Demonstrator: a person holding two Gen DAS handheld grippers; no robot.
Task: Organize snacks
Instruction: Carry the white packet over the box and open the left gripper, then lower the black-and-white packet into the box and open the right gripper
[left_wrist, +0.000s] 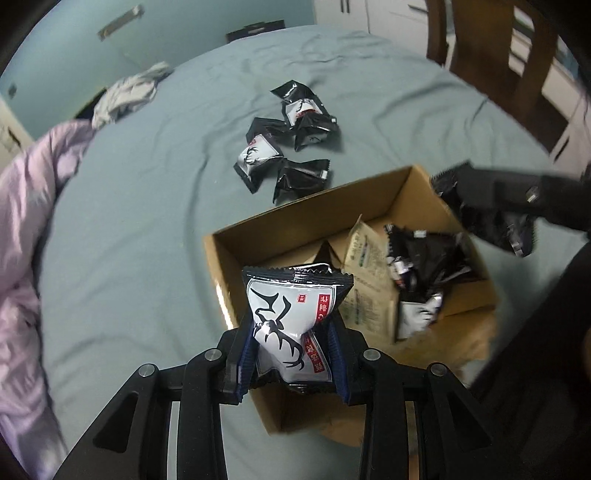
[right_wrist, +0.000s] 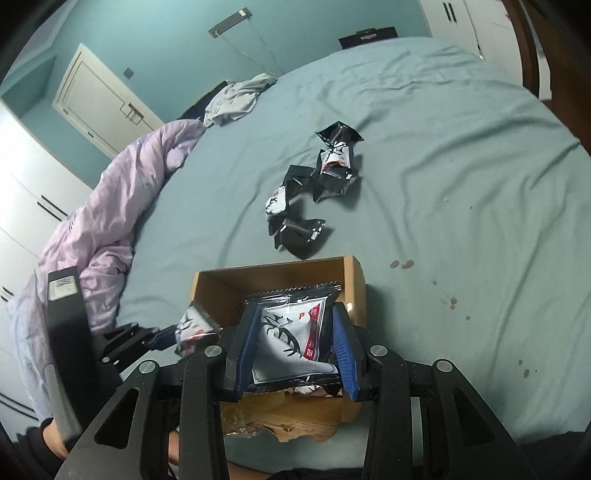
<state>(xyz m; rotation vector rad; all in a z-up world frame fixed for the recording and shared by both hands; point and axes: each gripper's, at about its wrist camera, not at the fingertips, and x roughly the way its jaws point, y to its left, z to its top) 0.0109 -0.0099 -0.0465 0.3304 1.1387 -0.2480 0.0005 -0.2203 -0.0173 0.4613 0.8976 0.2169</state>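
- Left wrist view: bed (left_wrist: 147, 221), then the cardboard box (left_wrist: 229, 258) just ahead of the left gripper (left_wrist: 291, 354), packets already inside.
- Loose snack packets (left_wrist: 288, 147) lie farther ahead on the sheet.
- Each gripper is clamped on a deer-print packet (left_wrist: 291, 314); the right gripper (right_wrist: 295, 347) holds its packet (right_wrist: 291, 332) over the box.
- These look light, crinkly and slippery; pinch mid-body.

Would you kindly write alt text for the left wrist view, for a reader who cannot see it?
The left hand-held gripper clamps a black-and-white snack packet above the near corner of an open cardboard box already holding several packets. The box sits on a blue-green bedsheet, with more black packets loose beyond it. The right hand-held gripper reaches in with another packet.
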